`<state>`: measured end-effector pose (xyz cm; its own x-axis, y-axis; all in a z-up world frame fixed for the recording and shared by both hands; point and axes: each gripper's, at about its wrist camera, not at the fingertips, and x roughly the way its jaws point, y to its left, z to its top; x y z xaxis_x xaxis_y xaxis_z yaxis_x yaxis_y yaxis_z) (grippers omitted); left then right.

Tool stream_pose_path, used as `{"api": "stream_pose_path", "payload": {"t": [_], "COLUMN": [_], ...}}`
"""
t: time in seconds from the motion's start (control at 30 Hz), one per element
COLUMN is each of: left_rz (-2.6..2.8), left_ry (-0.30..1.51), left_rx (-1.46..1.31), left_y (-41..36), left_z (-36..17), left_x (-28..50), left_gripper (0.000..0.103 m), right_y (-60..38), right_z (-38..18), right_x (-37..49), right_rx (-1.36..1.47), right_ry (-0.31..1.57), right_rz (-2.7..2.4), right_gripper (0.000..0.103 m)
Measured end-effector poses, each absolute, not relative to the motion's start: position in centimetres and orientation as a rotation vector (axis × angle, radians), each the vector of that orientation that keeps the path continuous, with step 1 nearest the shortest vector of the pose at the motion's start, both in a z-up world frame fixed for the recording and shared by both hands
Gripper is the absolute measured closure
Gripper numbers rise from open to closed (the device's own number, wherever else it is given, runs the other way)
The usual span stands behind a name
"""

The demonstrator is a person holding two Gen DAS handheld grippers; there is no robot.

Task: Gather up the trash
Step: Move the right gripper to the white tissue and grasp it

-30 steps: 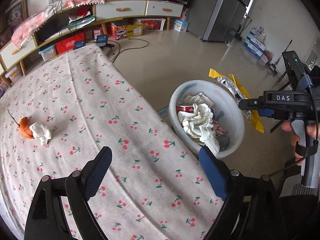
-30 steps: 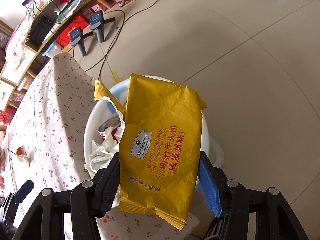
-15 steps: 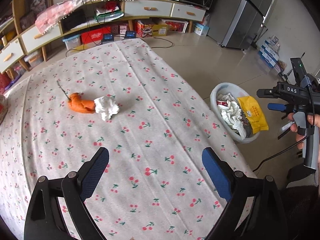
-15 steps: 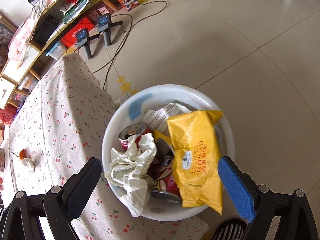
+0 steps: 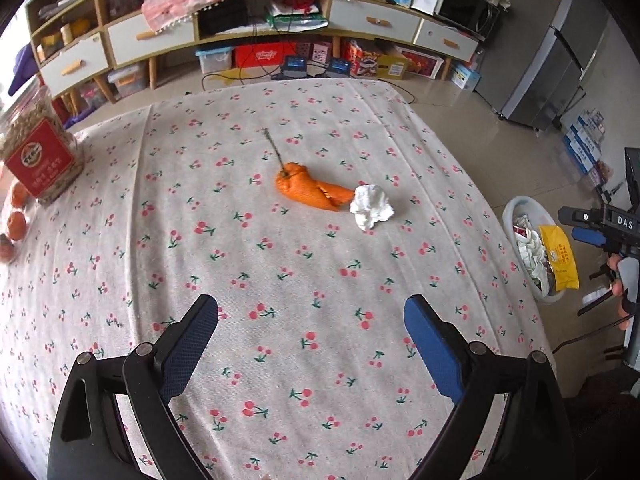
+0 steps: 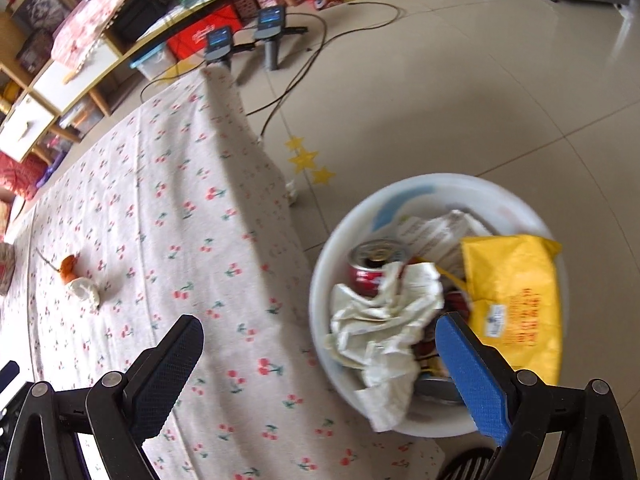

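Note:
An orange peel with a stem (image 5: 310, 191) and a crumpled white tissue (image 5: 371, 206) lie side by side on the cherry-print tablecloth (image 5: 280, 272); both also show small in the right wrist view, peel (image 6: 68, 266) and tissue (image 6: 85, 290). My left gripper (image 5: 312, 334) is open and empty, above the cloth, short of them. My right gripper (image 6: 320, 356) is open and empty at the table's edge, above the white bin (image 6: 384, 200). The bin holds a yellow snack bag (image 6: 516, 300), crumpled paper (image 6: 384, 320) and a red can (image 6: 370, 262).
A jar with a red label (image 5: 38, 152) and small oranges (image 5: 16, 224) stand at the table's left edge. The bin (image 5: 516, 208) sits on the tiled floor right of the table. Shelves, boxes and cables (image 6: 304, 64) lie beyond.
My right gripper opened and dropped the yellow snack bag into the bin, then shifted left toward the table. My left gripper swung left toward the peel and tissue.

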<state>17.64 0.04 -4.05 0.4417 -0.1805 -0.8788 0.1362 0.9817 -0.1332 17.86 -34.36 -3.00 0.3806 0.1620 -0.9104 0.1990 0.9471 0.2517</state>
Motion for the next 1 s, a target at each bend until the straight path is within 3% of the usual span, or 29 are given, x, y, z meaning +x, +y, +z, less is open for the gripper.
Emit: {"api": "stream_pose_path", "payload": {"t": [0.47, 0.53, 1.0], "left_rz": [-0.025, -0.016, 0.040], "left_ry": [1.100, 1.086, 1.122], "left_rx": [-0.070, -0.052, -0.039], "left_y": [6.1, 6.4, 8.6], "left_z": [-5.3, -5.2, -6.9], "left_x": [19.6, 19.7, 21.3], "left_gripper": [0.008, 0.008, 0.008], "right_y": [-20.9, -18.6, -10.7], "right_z": [-5.7, -6.0, -8.8], "right_x": [22.3, 22.7, 25.6], "right_rx": [0.209, 0.166, 0.048], "right_ry": [1.251, 1.242, 1.236], "right_rz": [0.163, 0.208, 0.351], "right_gripper": [0.007, 0.018, 0.047]}}
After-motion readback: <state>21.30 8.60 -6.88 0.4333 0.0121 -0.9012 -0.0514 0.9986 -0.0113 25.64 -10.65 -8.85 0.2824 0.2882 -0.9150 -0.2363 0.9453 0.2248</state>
